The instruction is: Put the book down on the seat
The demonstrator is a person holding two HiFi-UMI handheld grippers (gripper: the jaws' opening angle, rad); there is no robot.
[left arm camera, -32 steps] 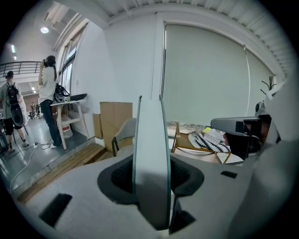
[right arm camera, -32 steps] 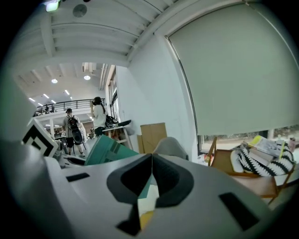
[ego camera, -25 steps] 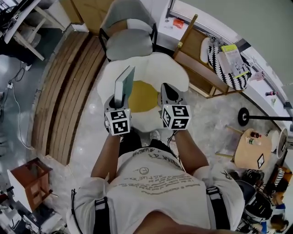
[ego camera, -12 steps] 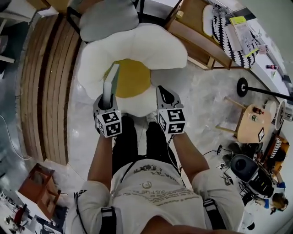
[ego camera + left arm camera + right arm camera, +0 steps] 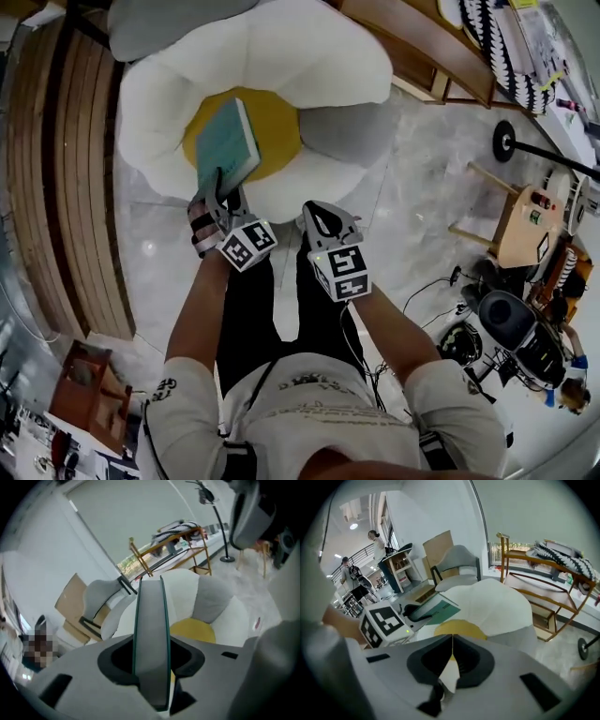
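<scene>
My left tool (image 5: 220, 187) gripped the book (image 5: 227, 145), tilted over the seat's (image 5: 309, 56) yellow middle. My right tool (image 5: 451, 644) was closed and empty.

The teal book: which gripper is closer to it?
Left. The left gripper is clamped on the book at its near edge; the right gripper, shut and empty, sits off to its right, not touching.

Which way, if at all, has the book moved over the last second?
Yes. The book, clamped in the left gripper, has tipped from edge-up to cover-up and now overlaps the left side of the seat's yellow centre.
</scene>
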